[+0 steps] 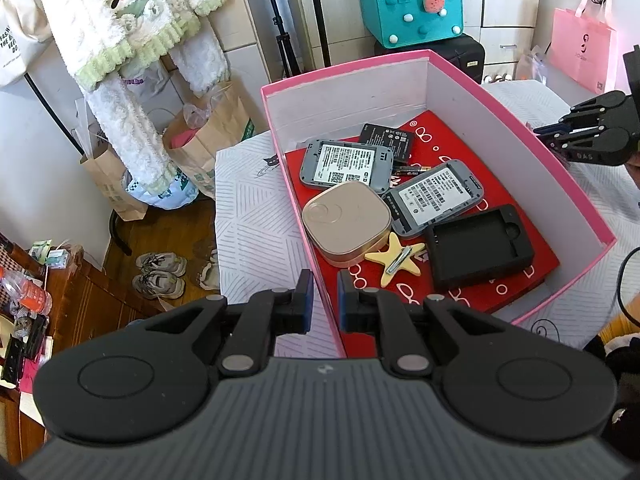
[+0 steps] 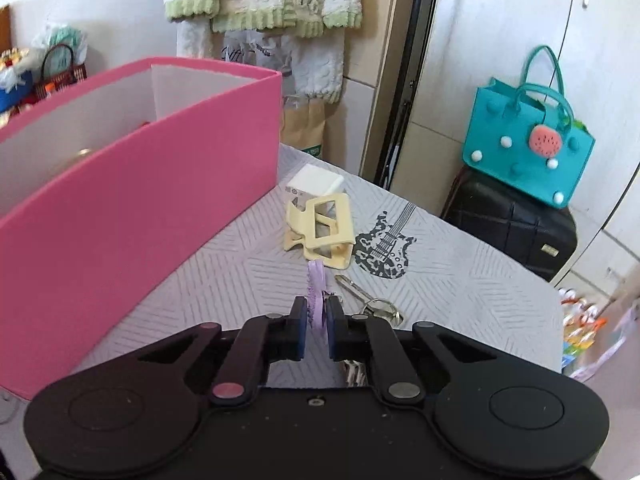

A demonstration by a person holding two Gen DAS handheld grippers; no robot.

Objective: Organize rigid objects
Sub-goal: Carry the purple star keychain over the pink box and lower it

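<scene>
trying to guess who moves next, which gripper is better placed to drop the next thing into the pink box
Right. The right gripper is already shut on a purple clip just outside the pink box. The left gripper holds nothing; its fingers straddle the box's near wall.

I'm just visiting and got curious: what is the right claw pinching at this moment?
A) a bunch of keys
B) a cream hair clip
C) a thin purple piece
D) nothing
C: the right claw is closed on a thin purple piece, while the cream hair clip and keys lie on the table.
</scene>
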